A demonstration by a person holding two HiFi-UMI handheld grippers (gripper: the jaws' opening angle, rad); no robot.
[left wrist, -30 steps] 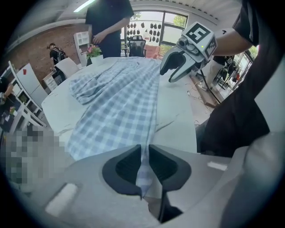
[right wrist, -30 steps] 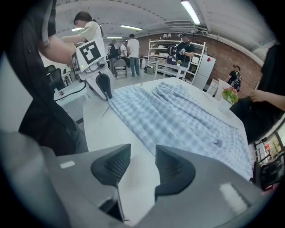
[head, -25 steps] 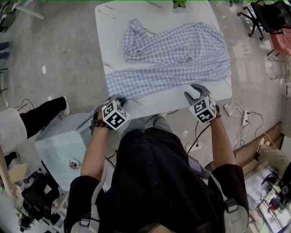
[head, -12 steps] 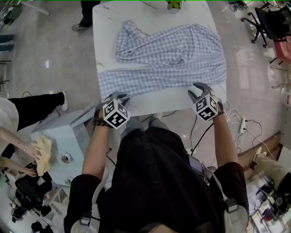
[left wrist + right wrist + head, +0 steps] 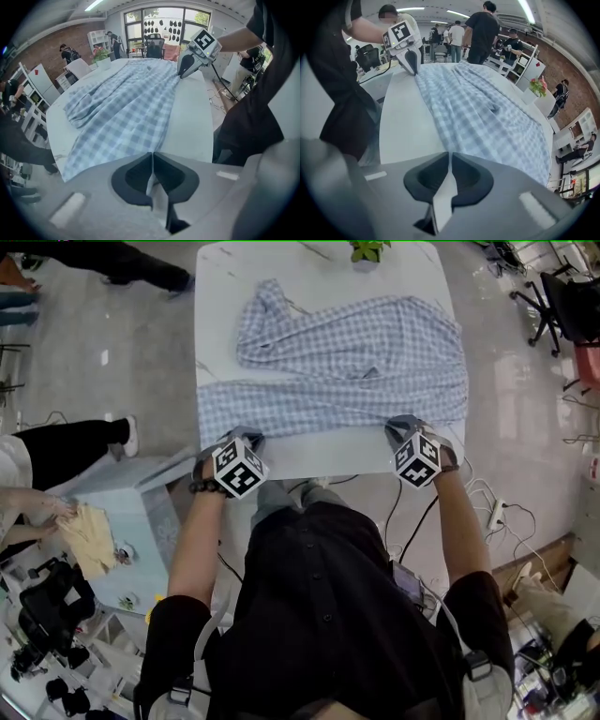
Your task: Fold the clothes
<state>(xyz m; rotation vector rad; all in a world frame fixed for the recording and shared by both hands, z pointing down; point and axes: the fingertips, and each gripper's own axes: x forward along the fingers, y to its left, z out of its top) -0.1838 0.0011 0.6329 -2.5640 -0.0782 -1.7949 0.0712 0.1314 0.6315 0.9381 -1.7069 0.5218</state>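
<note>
Left gripper (image 5: 246,435) stands at the near-left corner of the shirt (image 5: 347,352), pointing steeply down. Its jaws are fully together, and its own view shows the checked hem running right into the tips, so it reads as pinching that corner, though the cloth is too thin to see between the pads. Shirt lies spread across the table (image 5: 328,454), its long side across the person's front. It is mostly flat and not yet folded. One sleeve (image 5: 267,306) is bunched at the far left, with loose ripples through the middle. The near hem lies set back from the table edge, leaving a bare white strip. Right gripper (image 5: 403,422) sits at the near-right end of the same hem, also pointing steeply down. Its jaws have just been closing and now show only a hairline slit, with the hem's edge meeting the tips, so it appears to have nipped the cloth. Both grips are low on the hem and well apart. Judgement: this holds the edge taut and straight so it can be lifted as one line and carried toward the far side for the first fold. Risk: a shallow bite on thin cloth may slip on the lift.
</note>
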